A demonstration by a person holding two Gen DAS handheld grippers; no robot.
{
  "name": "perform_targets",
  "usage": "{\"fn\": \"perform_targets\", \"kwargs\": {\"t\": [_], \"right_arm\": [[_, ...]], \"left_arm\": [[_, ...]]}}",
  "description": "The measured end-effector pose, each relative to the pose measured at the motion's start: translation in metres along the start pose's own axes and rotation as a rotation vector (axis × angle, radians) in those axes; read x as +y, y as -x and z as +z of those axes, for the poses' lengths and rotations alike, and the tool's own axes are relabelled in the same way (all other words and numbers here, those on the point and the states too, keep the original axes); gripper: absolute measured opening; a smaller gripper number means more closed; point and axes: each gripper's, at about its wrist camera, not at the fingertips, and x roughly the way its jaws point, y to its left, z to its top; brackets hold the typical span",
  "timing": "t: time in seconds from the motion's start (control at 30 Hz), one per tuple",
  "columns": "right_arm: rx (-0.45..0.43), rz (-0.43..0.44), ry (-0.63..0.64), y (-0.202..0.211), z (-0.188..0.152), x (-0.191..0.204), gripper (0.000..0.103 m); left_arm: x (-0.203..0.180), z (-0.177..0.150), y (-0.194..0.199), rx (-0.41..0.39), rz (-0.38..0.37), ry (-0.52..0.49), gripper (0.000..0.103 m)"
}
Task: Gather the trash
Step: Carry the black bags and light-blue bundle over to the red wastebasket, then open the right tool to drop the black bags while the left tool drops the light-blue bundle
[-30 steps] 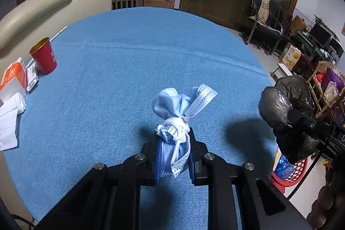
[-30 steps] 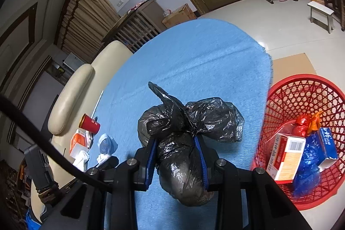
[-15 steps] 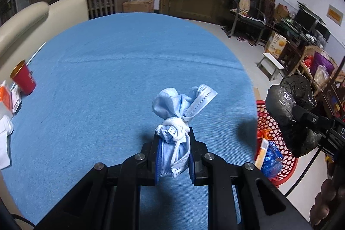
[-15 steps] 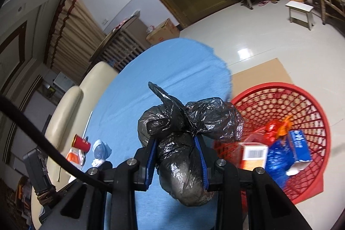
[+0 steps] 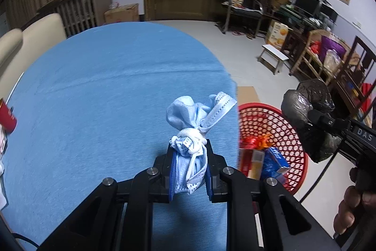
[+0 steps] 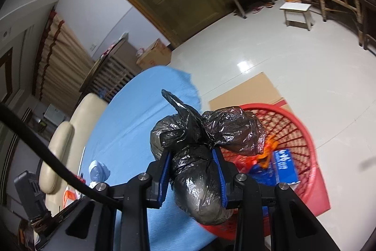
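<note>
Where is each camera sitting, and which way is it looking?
Left wrist: sits on the left gripper, looking down over the blue tablecloth; its fingers pinch a knotted pale-blue face mask; the other hand shows.
Right wrist: sits on the right gripper, looking towards the red plastic mesh basket; its fingers pinch a knotted black plastic bag.
Shared: basket, tablecloth, mask, bag.

A knotted black plastic bag (image 6: 202, 157), crinkled and glossy, was clamped upright in the right tool (image 6: 192, 171), just above the near rim of the red mesh basket (image 6: 303, 133). A bundled pale-blue face mask (image 5: 190, 133), tied with its white straps, stood pinched in the left tool (image 5: 189, 171), beside that basket.
</note>
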Motion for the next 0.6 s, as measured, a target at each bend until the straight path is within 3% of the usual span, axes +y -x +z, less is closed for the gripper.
{"fn": "perform_targets", "kwargs": {"t": [0.3, 0.6], "right_arm": [[-0.027, -0.065, -0.04, 0.011, 0.014, -0.036, 0.036], [-0.007, -0.097, -0.031, -0.002, 0.023, -0.046, 0.036]], "left_arm": [[-0.037, 0.01, -0.01, 0.018, -0.045, -0.077, 0.021], [-0.06, 0.017, -0.022, 0.047, -0.063, -0.113, 0.021]]}}
